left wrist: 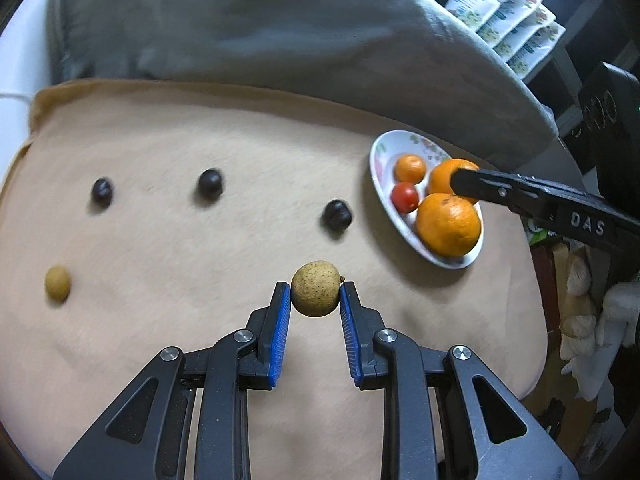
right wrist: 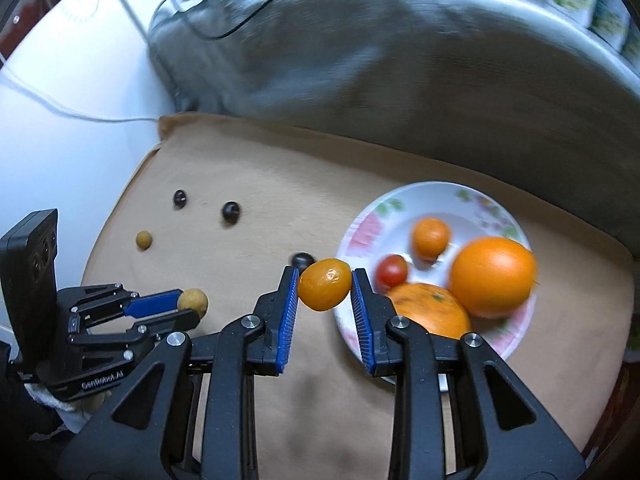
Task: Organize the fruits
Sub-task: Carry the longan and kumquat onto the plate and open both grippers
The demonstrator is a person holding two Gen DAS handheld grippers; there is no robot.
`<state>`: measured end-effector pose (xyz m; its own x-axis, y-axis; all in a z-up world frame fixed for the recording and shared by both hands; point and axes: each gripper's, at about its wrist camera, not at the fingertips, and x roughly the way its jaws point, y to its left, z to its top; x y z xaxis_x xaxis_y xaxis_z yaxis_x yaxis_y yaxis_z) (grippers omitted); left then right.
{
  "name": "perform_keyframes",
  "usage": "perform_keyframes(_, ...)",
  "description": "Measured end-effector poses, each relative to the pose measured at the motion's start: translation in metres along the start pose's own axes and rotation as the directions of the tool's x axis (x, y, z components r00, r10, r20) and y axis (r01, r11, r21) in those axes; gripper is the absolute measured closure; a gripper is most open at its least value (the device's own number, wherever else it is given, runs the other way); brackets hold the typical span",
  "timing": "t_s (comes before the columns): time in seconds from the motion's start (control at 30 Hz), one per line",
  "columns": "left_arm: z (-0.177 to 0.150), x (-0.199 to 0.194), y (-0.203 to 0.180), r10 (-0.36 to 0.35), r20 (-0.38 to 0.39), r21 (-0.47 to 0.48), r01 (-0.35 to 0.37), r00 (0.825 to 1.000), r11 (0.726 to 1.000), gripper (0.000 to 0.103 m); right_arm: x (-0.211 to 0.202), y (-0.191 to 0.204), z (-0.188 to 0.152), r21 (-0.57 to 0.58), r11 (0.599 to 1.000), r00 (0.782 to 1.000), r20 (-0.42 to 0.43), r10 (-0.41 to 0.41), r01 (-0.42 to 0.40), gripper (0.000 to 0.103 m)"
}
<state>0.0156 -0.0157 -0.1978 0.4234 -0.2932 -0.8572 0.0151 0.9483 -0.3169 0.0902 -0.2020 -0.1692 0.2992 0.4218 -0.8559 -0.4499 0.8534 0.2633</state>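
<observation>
The left gripper [left wrist: 315, 292] is closed on a tan speckled fruit [left wrist: 315, 294], its blue pads [left wrist: 282, 320] pressing both sides, held over the near middle of the beige cloth [left wrist: 200, 240]. The right wrist view shows the same grip from the side, with the tan fruit [right wrist: 193, 301] at the tips of the left gripper [right wrist: 188, 306]. The right gripper [right wrist: 325, 290] clamps a small oval orange fruit [right wrist: 325, 290] between its pads, at the left rim of the floral plate [right wrist: 400, 208]. On the plate [left wrist: 384, 152], which sits at the far right of the cloth, lie 2 large oranges, 1 nearer [left wrist: 448, 224] and 1 farther [left wrist: 444, 176], a small orange [left wrist: 409, 168] and a red tomato [left wrist: 405, 197]. From the left wrist view, the right gripper's dark finger [left wrist: 520, 192] reaches in from the right in front of the farther orange. Spread across the cloth to the left of the plate are 3 dark round fruits: 1 near the plate [left wrist: 337, 216], 1 in the middle [left wrist: 210, 185] and 1 farther left [left wrist: 102, 191]. A second, smaller tan fruit [left wrist: 58, 283] rests near the left edge. A grey cushion [left wrist: 240, 20] lies beyond the far edge of the cloth.
</observation>
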Motion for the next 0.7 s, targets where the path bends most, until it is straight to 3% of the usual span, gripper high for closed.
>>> perform_keyframes(0.3, 0.022, 0.010, -0.032, -0.019, 0.009, 0.068, 0.018, 1.000, 0.998, 0.079, -0.025, -0.048, -0.017, 0.084, 0.995, 0.998, 0.013, -0.057, 0.056, 0.075)
perform_keyframes(0.7, 0.054, 0.034, -0.060, -0.044, -0.004, 0.107, 0.044, 0.999, 0.993, 0.079, -0.026, -0.093, -0.035, 0.183, 0.980, 0.997, -0.001, -0.081, 0.080, 0.075)
